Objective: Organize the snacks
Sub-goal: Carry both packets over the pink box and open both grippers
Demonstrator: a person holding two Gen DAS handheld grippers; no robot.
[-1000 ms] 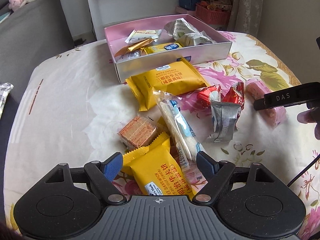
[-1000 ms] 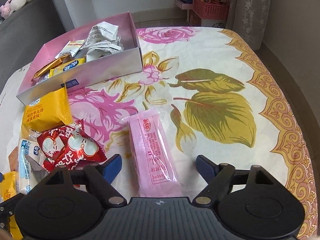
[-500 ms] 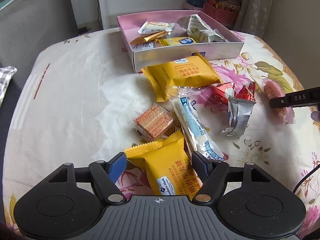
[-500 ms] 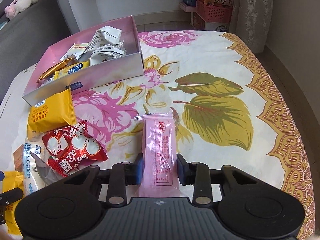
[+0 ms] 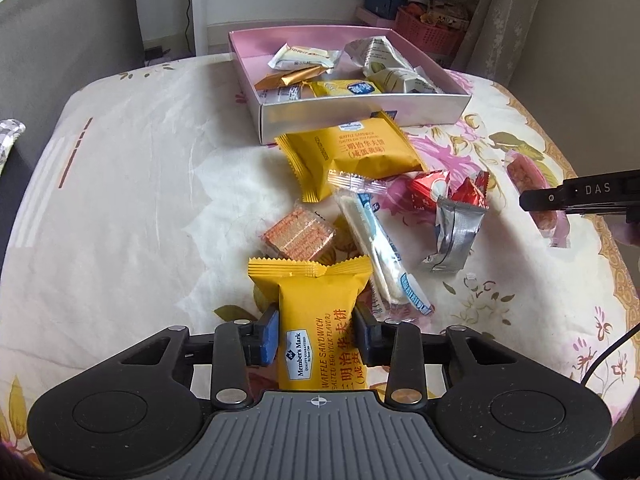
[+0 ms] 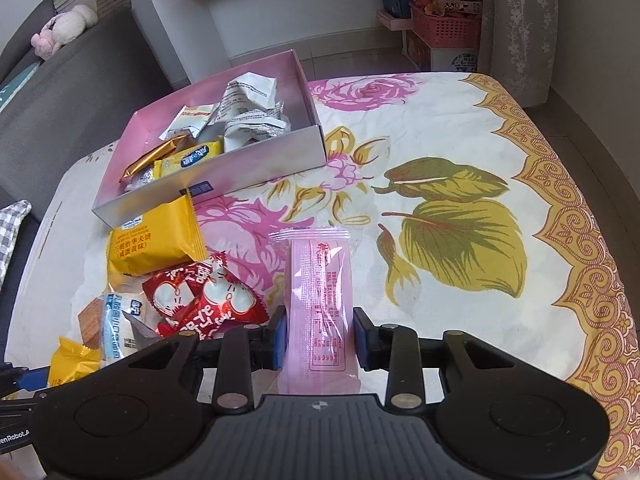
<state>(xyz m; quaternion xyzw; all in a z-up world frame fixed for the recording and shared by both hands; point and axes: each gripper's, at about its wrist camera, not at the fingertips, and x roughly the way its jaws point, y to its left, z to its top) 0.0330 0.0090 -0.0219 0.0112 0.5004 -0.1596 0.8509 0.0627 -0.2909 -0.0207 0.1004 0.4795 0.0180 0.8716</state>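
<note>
Loose snacks lie on the flowered tablecloth in front of a pink box (image 5: 360, 110) that holds several packets. My left gripper (image 5: 316, 336) is closing its jaws on the near yellow waffle sandwich packet (image 5: 312, 296), and both pads touch its sides. My right gripper (image 6: 320, 334) is shut on a long pink packet (image 6: 320, 272), held a little above the cloth. The same box (image 6: 240, 168) lies to the upper left in the right wrist view. In the left wrist view the right gripper (image 5: 580, 196) enters from the right edge.
A second yellow packet (image 5: 352, 152), an orange wafer (image 5: 298, 234), a long blue-and-white packet (image 5: 380, 252), red packets (image 5: 432, 190) and a silver one (image 5: 456, 232) lie between the grippers. A grey sofa (image 6: 80, 92) stands left, and pink baskets (image 6: 444, 28) behind the table.
The left jaws have narrowed onto the near yellow packet. The right jaws shut on the pink packet and lifted it slightly, turning it straight between the fingers.
</note>
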